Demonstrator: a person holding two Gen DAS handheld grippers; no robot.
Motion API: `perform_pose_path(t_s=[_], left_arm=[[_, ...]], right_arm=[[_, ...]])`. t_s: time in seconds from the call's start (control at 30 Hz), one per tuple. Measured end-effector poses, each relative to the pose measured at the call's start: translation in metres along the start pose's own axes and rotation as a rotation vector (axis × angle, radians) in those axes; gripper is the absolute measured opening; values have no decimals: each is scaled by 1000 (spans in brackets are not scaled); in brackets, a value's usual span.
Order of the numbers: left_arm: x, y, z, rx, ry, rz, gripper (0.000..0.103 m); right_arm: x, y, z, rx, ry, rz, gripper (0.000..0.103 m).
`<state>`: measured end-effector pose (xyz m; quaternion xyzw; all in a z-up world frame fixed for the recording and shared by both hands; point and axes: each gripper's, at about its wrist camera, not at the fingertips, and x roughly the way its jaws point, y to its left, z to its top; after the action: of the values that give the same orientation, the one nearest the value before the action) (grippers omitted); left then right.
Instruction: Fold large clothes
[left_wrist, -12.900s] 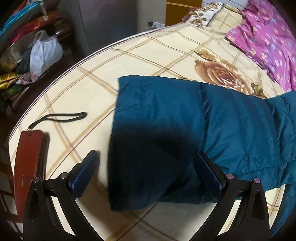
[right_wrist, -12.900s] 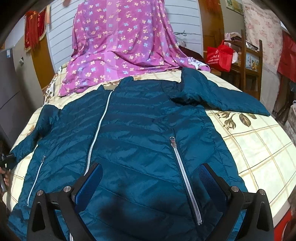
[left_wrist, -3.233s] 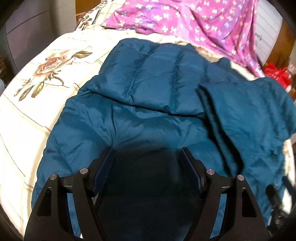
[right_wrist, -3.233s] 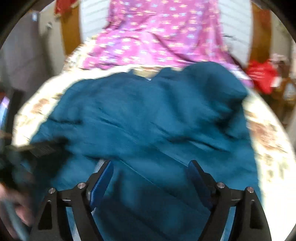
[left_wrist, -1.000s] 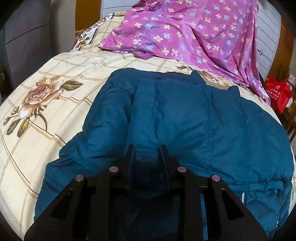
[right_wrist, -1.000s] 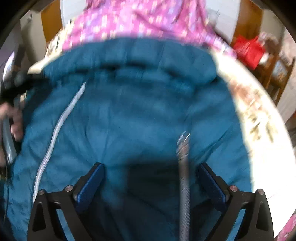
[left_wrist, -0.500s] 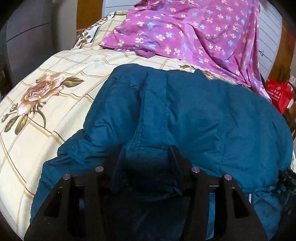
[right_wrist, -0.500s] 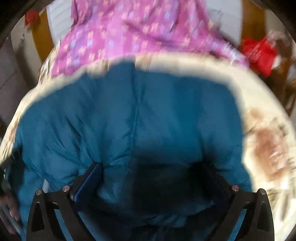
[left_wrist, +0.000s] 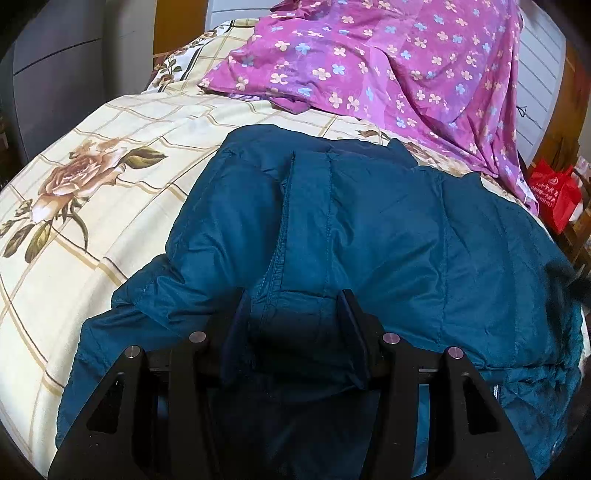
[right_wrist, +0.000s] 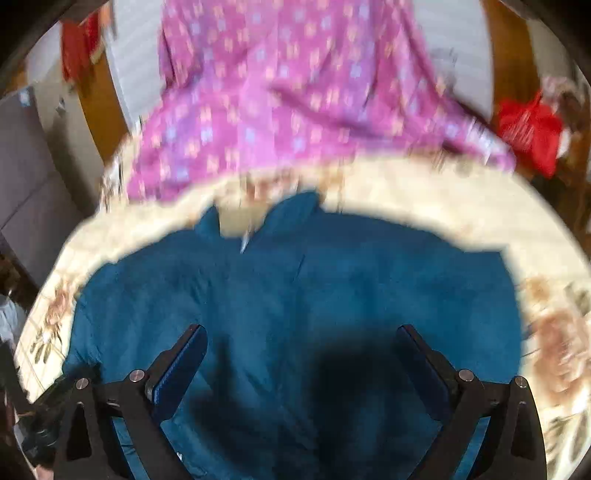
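So here we've got the left tongs (left_wrist: 293, 325) low over the bed, pointing toward the headboard end, and they're clamped on a bunched ridge of the teal puffer jacket (left_wrist: 369, 236). The fabric fills the gap between the two pads and a stitched seam runs up from the pinch. The right tongs (right_wrist: 301, 354) are spread wide, hovering above the jacket (right_wrist: 295, 295) with nothing between the pads, just their shadow on the cloth below. That view is motion-blurred, so fine detail there is a wash.

The jacket lies folded over on itself in the middle of the bed, back side up in the left view, with a lower layer sticking out along the near edge. In the right view we can make out the collar end at the far side, toward the pillow area, with a bit of pale zipper showing.

The bed has a cream checked sheet (left_wrist: 122, 155) with big brown rose prints. A purple floral blanket (left_wrist: 388, 66) is heaped at the far end, draped against a white slatted headboard (left_wrist: 539, 88). There's a red bag (left_wrist: 554, 195) off to the right side of the bed, and a grey cabinet (left_wrist: 55, 66) on the left. At the lower left of the right view we can see part of the other tool, too blurred to read.
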<state>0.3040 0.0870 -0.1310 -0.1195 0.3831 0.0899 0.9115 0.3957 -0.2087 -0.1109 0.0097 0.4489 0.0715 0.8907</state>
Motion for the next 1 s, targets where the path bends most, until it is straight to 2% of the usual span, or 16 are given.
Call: perform_pose_path(t_s=[0.1,0.23,0.33,0.4,0.53,0.6,0.73,0.8,0.87,0.93,1.0], left_arm=[[0,0,0,1,-1,-4,52],[-1,0,0,-5,-1,-12,53],[-3,2,0,-20,-1,-54,58],[-6,6,0,-31,3,-76,58],[-33,10,0,-2,-7,-37,58],[-52,17,-1,2,-18,-37,58],[-94,45,-16,-16,0,-66,58],[-110,59,-31,33,36,-51,58],[-118,67,-49,126,87,-47,59],[-122,79,-71,206,174,-48,58],[-127,91,-89,246,214,-54,59]], right_arm=[[6,6,-15,-42,-67,-43,103],[4,3,-5,-51,-13,-33,103],[-29,0,-14,-69,-22,-10,103],[-58,-9,-27,-106,-43,5,103],[-111,-30,-79,-148,-8,19,103],[-126,-40,-122,-133,63,52,103],[-141,-49,-201,-149,175,58,103],[-144,-53,-233,-171,209,30,103],[-155,-59,-256,-167,176,29,103],[-167,-65,-272,-128,156,43,103],[-173,-71,-283,-90,136,48,103]])
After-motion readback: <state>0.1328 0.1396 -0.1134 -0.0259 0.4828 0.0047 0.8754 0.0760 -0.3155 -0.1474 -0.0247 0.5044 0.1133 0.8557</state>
